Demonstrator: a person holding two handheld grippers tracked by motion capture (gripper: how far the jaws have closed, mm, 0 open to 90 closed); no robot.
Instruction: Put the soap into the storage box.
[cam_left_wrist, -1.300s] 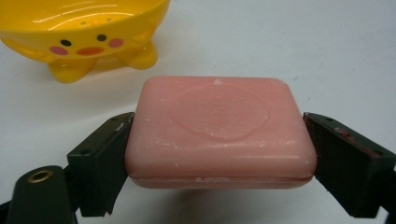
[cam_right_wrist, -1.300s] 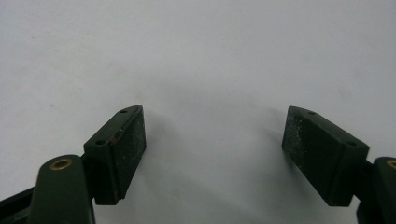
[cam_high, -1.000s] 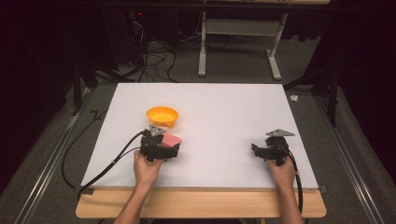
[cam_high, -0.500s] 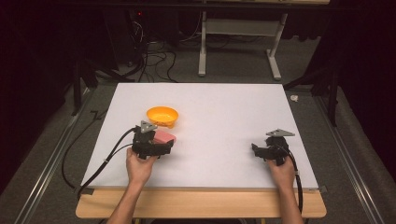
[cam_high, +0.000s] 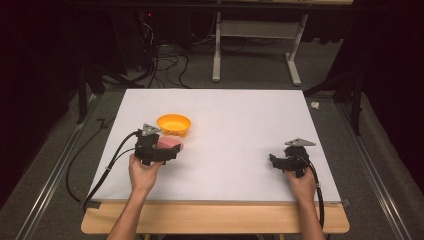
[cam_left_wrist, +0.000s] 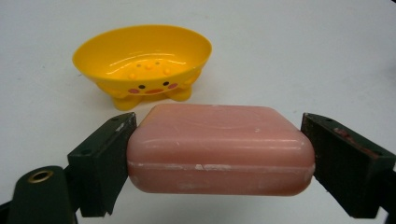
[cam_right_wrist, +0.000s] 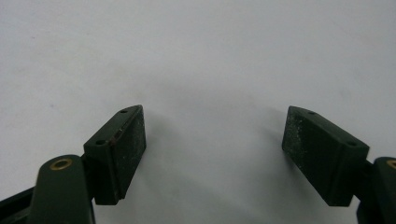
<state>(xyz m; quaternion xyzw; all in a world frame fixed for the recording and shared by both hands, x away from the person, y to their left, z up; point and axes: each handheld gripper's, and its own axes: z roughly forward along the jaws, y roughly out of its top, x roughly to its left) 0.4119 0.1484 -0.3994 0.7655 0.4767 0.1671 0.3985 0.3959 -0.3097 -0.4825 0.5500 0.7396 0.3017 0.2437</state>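
The left claw (cam_left_wrist: 219, 154) has its two black jaws pressed against the short ends of a pink bar of soap (cam_left_wrist: 219, 149), which spans the whole gap between them and hangs clear of the table (cam_high: 240, 115). In the high view the same claw (cam_high: 172, 149) carries the soap (cam_high: 170, 145) just on the person's side of the yellow soap dish (cam_high: 174, 124), near it but not yet over it.

The step in hand looks like the carry: the bar is gripped and raised, and the dish (cam_left_wrist: 142, 63) lies straight ahead beyond the soap, open side up, standing on small feet. The next move, as I judge it, calls for bringing the bar forward until it is over the hollow of the dish, lowering it level and only then letting the jaws part. The dish looks light, so a nudge against its near rim could tip or push it.

Nothing lies between soap and dish. The right claw (cam_high: 280, 161) rests well to the right of the dish; its jaws stand wide apart (cam_right_wrist: 215, 154) with only bare table between them.
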